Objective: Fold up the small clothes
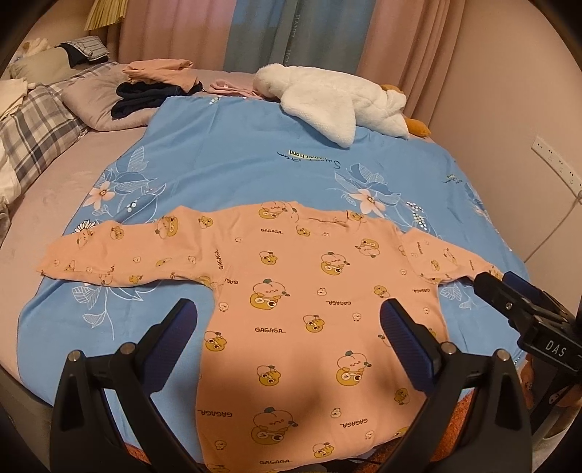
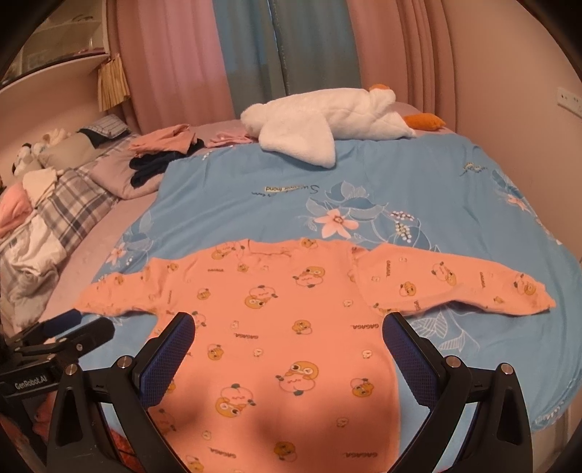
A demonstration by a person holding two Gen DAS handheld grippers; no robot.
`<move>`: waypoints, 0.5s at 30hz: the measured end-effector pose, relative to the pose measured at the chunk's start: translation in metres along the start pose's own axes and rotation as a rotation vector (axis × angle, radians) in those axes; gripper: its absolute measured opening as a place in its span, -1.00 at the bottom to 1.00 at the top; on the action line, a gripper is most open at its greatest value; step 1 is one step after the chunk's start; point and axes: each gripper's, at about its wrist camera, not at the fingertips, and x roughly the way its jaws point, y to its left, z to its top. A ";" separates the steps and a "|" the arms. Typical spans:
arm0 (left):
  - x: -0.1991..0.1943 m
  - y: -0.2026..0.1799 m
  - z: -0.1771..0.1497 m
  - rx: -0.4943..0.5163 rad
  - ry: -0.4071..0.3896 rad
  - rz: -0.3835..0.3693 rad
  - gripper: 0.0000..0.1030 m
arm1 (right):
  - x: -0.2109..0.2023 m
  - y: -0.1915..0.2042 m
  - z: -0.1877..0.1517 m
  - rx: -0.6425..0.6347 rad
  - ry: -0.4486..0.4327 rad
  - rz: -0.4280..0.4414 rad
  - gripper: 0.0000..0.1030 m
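A small peach long-sleeved top (image 1: pixel 298 291) printed with cartoon ducks and "GAGAGA" lies flat on a blue floral sheet (image 1: pixel 236 163), both sleeves spread out sideways. It also shows in the right wrist view (image 2: pixel 291 309). My left gripper (image 1: pixel 289 320) is open and empty, hovering above the lower body of the top. My right gripper (image 2: pixel 289 334) is open and empty, also above the top's body. The right gripper shows at the right edge of the left wrist view (image 1: pixel 498 287), near the right sleeve cuff. The left gripper shows at the left of the right wrist view (image 2: pixel 83 327).
A white plush goose (image 1: pixel 327 98) lies at the far side of the bed. Folded peach and dark clothes (image 1: pixel 156 83) sit at the back left beside pillows (image 1: pixel 43 116) and a plaid quilt. Curtains (image 1: pixel 291 32) hang behind. A wall with sockets (image 1: pixel 553 160) stands on the right.
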 end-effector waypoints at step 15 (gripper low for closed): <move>0.000 0.007 0.000 -0.020 0.011 -0.004 0.88 | 0.001 0.002 -0.002 -0.005 0.010 -0.006 0.98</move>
